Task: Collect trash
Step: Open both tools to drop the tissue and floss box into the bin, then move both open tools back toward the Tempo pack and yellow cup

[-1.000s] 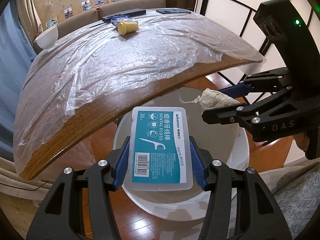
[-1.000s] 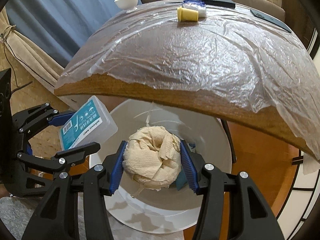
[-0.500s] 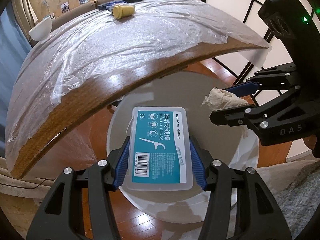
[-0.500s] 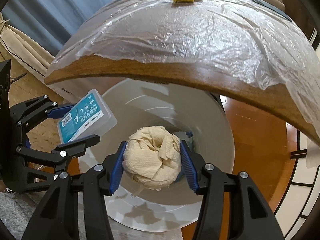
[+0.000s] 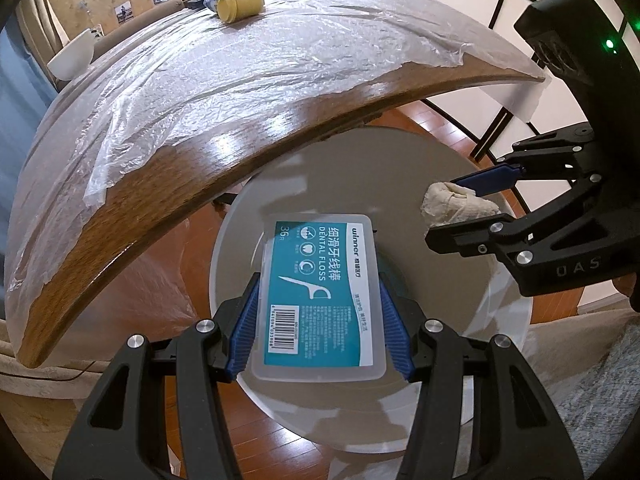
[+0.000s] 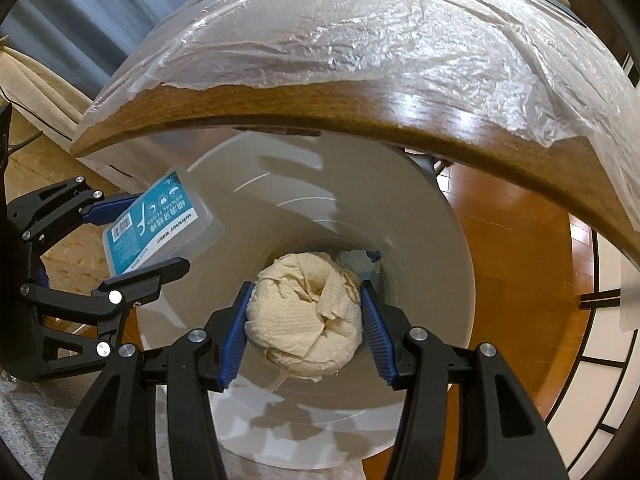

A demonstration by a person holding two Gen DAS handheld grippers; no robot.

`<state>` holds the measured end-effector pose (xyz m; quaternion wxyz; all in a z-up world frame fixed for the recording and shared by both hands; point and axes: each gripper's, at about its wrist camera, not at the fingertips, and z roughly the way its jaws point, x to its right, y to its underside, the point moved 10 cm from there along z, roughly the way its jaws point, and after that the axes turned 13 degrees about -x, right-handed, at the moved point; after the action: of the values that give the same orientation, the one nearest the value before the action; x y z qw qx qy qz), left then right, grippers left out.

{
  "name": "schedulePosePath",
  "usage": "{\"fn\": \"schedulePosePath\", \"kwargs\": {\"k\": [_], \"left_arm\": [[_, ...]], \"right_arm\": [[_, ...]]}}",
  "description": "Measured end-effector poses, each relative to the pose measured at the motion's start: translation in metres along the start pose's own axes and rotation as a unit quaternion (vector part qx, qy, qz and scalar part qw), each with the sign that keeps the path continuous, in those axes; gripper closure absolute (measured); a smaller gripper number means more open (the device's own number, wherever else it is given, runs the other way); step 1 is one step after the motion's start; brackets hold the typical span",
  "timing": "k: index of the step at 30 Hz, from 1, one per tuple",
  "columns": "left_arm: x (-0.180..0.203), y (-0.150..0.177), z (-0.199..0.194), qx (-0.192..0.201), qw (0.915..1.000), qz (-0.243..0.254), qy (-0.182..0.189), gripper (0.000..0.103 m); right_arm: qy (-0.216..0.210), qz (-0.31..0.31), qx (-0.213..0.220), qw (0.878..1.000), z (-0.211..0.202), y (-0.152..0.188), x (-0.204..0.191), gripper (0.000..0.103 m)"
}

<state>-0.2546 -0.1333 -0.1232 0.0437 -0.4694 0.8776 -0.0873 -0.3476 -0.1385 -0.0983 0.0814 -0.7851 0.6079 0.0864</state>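
Over white bin (image 6: 420,240): left gripper (image 5: 320,304) clamps floss box (image 5: 320,292); right gripper (image 6: 306,316) clamps tissue wad (image 6: 304,316).

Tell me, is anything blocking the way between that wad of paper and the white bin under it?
Nothing visible does. The right gripper holds the paper wad directly over the white bin's open mouth. The table edge lies farther off, and the floss box in the left gripper hangs off to one side.

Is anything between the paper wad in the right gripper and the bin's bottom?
No: in the right wrist view the paper wad hangs over the white bin with open space below; some bluish scrap already lies at the bottom.
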Motion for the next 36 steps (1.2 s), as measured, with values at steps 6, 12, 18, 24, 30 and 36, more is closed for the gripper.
{"fn": "schedulePosePath", "kwargs": {"k": [6, 12, 18, 24, 30, 36], "left_arm": [[0.004, 0.001, 0.009, -0.016, 0.9998, 0.015, 0.004, 0.034], [-0.002, -0.006, -0.002, 0.009, 1.0, 0.003, 0.001, 0.02], [-0.019, -0.024, -0.054, 0.074, 0.9969, -0.027, 0.01, 0.013], [-0.043, -0.062, -0.106, 0.153, 0.9866, -0.055, -0.004, 0.002], [-0.065, -0.104, -0.105, 0.18, 0.9821, -0.034, -0.043, 0.002], [-0.078, -0.153, -0.087, 0.171, 0.9839, -0.044, -0.03, 0.002]], "right_arm": [[-0.001, 0.02, -0.001, 1.0, 0.001, 0.003, 0.011, 0.03], [-0.006, 0.052, 0.032, 0.998, -0.016, -0.002, 0.025, 0.017], [0.011, 0.053, 0.093, 0.994, -0.064, -0.015, 0.033, 0.017], [0.043, 0.048, 0.176, 0.982, -0.124, -0.059, 0.047, 0.009], [0.032, 0.049, 0.211, 0.976, -0.159, -0.136, 0.071, 0.009], [0.049, 0.041, 0.203, 0.977, -0.156, -0.212, 0.081, 0.009]]}}
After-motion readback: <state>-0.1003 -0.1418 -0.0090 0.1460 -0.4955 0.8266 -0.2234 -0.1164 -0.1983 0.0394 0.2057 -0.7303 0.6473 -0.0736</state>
